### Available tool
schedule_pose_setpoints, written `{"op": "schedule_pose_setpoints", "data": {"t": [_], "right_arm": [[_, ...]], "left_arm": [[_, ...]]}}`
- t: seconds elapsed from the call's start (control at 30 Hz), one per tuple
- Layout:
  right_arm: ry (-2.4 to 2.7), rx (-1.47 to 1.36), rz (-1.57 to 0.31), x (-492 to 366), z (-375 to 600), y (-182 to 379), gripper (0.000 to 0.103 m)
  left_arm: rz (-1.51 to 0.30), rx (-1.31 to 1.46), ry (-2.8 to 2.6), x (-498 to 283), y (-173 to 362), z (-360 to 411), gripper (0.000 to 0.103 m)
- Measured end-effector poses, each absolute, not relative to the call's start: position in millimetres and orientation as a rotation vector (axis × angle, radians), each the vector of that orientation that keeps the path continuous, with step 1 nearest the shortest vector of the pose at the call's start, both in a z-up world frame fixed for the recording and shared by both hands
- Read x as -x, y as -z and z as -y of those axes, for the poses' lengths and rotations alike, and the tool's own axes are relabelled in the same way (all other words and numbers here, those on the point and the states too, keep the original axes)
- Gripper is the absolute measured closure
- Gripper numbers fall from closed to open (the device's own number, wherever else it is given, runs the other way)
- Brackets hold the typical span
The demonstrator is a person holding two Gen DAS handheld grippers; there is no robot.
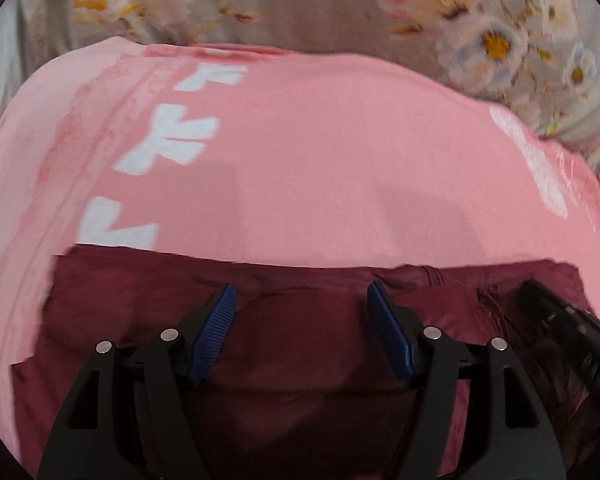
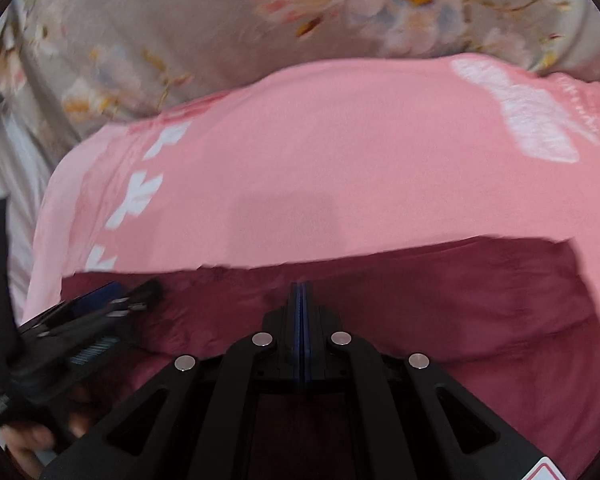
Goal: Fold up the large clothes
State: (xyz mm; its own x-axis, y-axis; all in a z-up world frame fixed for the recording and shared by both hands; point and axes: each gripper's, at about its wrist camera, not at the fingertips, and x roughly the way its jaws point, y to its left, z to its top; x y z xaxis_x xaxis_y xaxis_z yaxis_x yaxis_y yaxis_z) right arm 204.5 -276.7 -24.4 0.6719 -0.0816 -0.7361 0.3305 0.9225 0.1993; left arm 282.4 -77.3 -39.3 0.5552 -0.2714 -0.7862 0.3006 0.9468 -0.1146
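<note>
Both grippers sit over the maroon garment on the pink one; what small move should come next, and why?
Probably ease the left gripper down and shut it on the maroon garment: its jaws are open with only cloth beneath them, while the right gripper shows shut jaws. The pink garment lies flat underneath.

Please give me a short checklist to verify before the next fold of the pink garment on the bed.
1. Left gripper open, ready to grasp: ok.
2. Right gripper open: not ok, fingers pressed together.
3. Cloth between the right fingers: cannot tell.
4. Pink garment lying smooth: ok.
5. Maroon cloth lies beneath both grippers, over the pink garment's near edge: ok.
6. Floral bedsheet free of other items beyond the garment: ok.
</note>
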Motion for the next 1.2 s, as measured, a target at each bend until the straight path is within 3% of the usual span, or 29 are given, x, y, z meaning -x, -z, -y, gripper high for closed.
{"op": "schedule_pose_setpoints", "data": {"t": [0.17,0.37,0.53,1.2], "right_arm": [[0.365,-0.434,-0.832,-177.4,338.5,34.4,0.103],[0.350,-0.490,-0.834,-173.2,353.1,49.9,0.103],[0.369,-0.439,-0.827,-177.8,344.8,54.5,0.103],[0.370,-0.440,-0.798,-174.4,343.7,56.6,0.103]], "left_arm": [[-0.929,0.007,0.200,-294.4,31.7,19.3,0.037],[-1.009,0.134,0.128,-314.1,60.2,-32.4,0.033],[-0.974,0.045,0.090,-310.3,70.5,-17.0,0.025],[-0.953,0.006,0.073,-308.9,75.9,-15.9,0.023]]}}
